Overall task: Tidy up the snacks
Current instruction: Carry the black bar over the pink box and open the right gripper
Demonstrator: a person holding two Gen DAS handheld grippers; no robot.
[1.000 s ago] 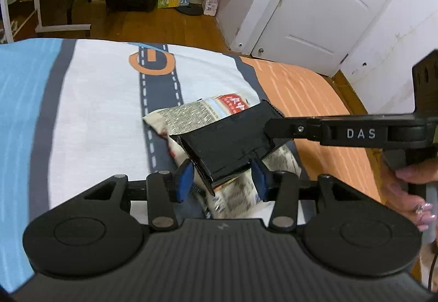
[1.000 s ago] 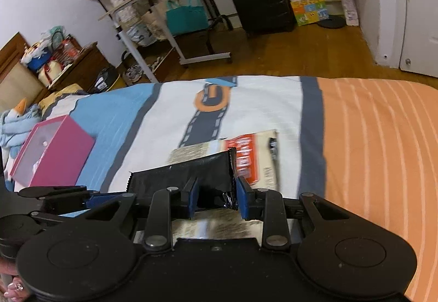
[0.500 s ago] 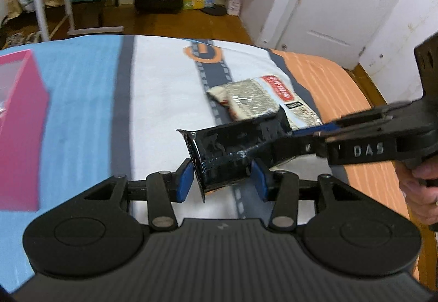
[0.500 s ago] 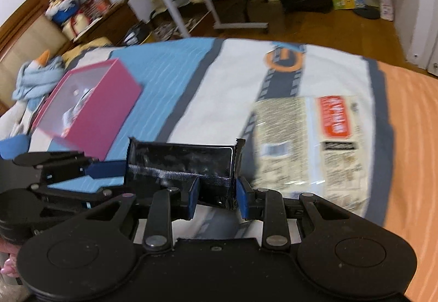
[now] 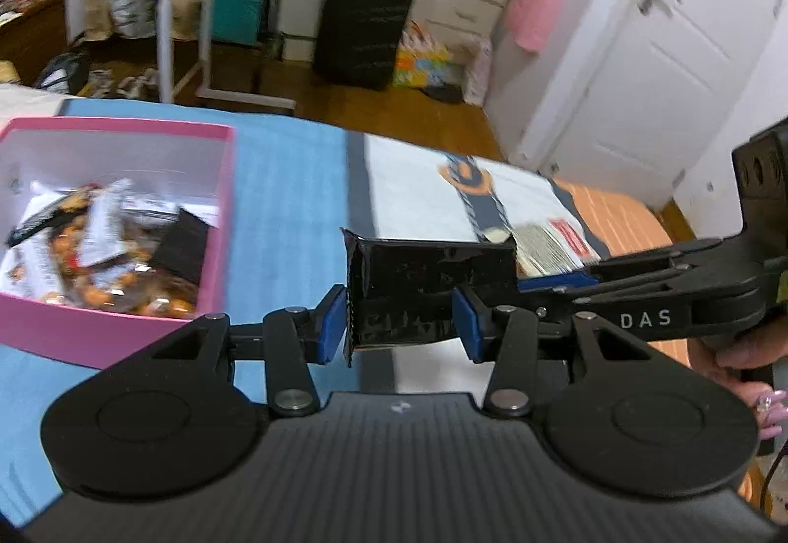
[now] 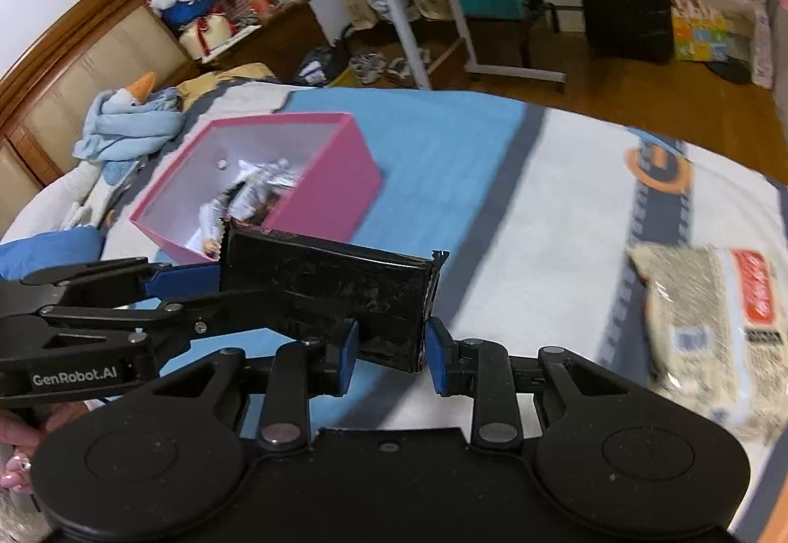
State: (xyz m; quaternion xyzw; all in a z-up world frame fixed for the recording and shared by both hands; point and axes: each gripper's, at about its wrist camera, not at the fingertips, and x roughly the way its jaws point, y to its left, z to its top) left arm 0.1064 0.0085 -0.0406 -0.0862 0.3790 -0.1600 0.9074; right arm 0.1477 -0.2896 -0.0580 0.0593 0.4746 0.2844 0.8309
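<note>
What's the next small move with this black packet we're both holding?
Probably carry the black packet sideways until it hangs over the open pink box, then let go. Both the left gripper and right gripper grip it in the air, short of the box, which already holds snack bags.

Left gripper (image 5: 400, 328) and right gripper (image 6: 387, 347) both clamped on opposite ends of black packet (image 5: 433, 284), held level.

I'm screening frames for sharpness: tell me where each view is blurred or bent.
Left wrist view: black packet fairly sharp, pink box and background motion-smeared. Right wrist view: beige snack bag badly smeared, pink box soft, headboard curved by the fisheye.
</note>
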